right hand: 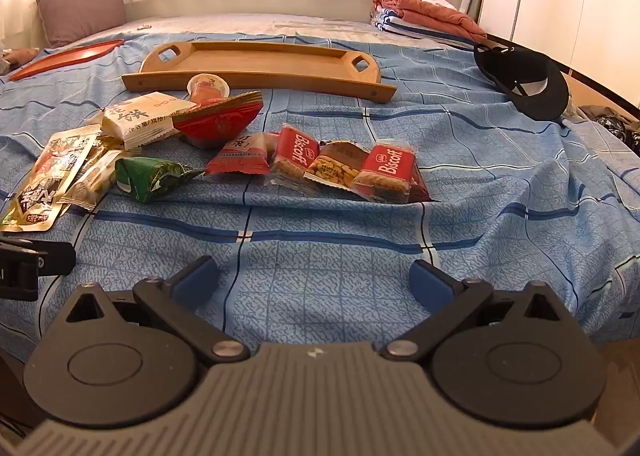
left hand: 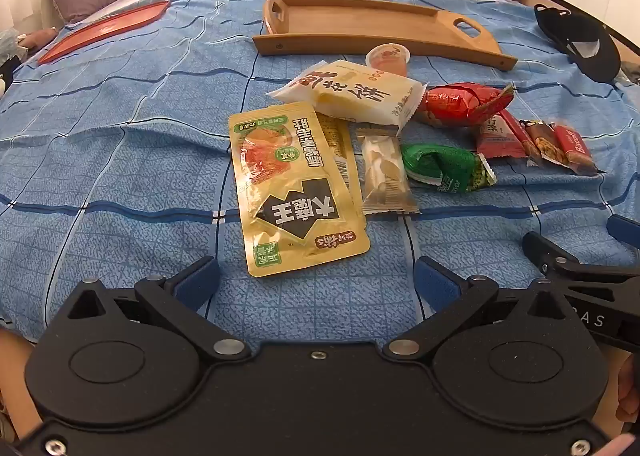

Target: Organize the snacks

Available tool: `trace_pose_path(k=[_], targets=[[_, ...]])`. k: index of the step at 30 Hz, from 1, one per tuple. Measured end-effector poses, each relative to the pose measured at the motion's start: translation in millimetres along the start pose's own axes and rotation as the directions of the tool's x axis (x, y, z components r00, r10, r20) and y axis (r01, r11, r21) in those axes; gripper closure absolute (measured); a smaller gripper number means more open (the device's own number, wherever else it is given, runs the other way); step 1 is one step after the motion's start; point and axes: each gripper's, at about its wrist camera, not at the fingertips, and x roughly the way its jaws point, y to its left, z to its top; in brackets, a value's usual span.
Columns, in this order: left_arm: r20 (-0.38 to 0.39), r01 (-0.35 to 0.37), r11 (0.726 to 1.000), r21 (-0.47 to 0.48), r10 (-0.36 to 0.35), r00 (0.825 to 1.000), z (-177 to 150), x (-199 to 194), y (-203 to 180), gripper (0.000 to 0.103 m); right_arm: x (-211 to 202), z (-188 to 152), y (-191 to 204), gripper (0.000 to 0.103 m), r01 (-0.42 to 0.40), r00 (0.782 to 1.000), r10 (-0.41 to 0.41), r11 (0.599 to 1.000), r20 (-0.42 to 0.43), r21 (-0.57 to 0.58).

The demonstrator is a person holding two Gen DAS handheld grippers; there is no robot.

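Both grippers hang over the blue bedsheet, left gripper and right gripper spread wide, holding nothing; the snacks lie scattered just ahead, wooden tray beyond them

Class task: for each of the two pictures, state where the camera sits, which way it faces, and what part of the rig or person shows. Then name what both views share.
Left wrist: on the left gripper, tilted down at the gold pouch; open fingers, right gripper beside.
Right wrist: on the right gripper, facing the Biscoff packs; fingers open.
Shared: wooden tray, black cap.
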Motion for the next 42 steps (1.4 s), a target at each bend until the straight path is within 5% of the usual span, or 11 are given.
trace_pose_path(k=[42], targets=[[0.002,-0.001,1.0,0.001,0.001,1.0,-0.9,0.8,-0.4,0.0,-0.2,-0.1,0.7,0.0,0.004,1.0,-0.004,1.0,-0.001,-0.005]])
